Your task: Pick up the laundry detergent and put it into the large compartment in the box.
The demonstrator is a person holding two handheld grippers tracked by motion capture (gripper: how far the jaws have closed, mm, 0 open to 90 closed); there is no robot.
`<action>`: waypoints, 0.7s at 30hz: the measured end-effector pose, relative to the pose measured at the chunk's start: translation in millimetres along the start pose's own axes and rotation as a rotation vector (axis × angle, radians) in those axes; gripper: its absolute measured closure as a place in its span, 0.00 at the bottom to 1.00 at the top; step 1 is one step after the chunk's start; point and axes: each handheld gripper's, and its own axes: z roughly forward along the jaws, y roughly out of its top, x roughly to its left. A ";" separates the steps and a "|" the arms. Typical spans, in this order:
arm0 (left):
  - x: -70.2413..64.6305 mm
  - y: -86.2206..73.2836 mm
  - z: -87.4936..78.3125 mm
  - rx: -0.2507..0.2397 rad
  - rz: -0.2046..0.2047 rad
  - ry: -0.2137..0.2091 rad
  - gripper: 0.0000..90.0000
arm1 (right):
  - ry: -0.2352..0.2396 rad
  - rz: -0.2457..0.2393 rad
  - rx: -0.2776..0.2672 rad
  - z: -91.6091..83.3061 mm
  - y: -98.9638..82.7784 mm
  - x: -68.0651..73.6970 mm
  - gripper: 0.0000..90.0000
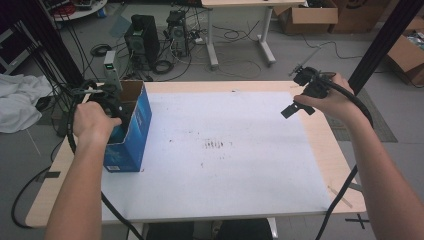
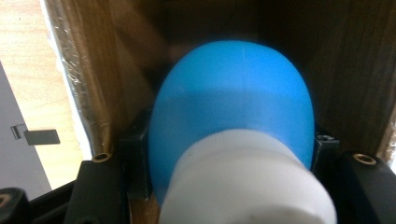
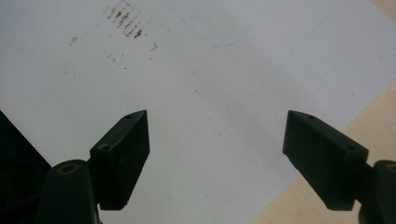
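Wooden table (image 1: pixel 320 145) carries a white paper sheet (image 1: pixel 225 165), scuffed with dark marks near its centre. Open blue cardboard box (image 1: pixel 131 131) stands upright at the table's left edge, brown inside. Left gripper (image 1: pixel 111 107) is lowered into the box mouth. Left gripper view: jaws clenched on a rounded blue plastic object with a white ribbed base (image 2: pixel 233 116), held inside the box, brown walls close around it. Right gripper (image 3: pixel 217 158) hangs above the sheet's far right corner, jaws spread wide, nothing between them.
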 end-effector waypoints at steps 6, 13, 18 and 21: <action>0.8 0.0 0.8 0.003 0.006 -0.002 0.42 | 0.000 0.002 -0.002 -0.9 -0.1 0.8 0.25; 0.4 1.1 1.1 0.004 0.007 -0.001 0.42 | -0.003 0.000 -0.002 -2.2 -0.2 1.1 0.25; 0.7 0.9 1.5 0.005 0.007 -0.004 0.42 | 0.001 0.001 0.001 -1.3 0.1 0.9 0.25; -0.1 1.1 1.4 0.010 0.009 -0.002 0.42 | 0.002 0.005 0.003 0.0 0.7 0.4 0.25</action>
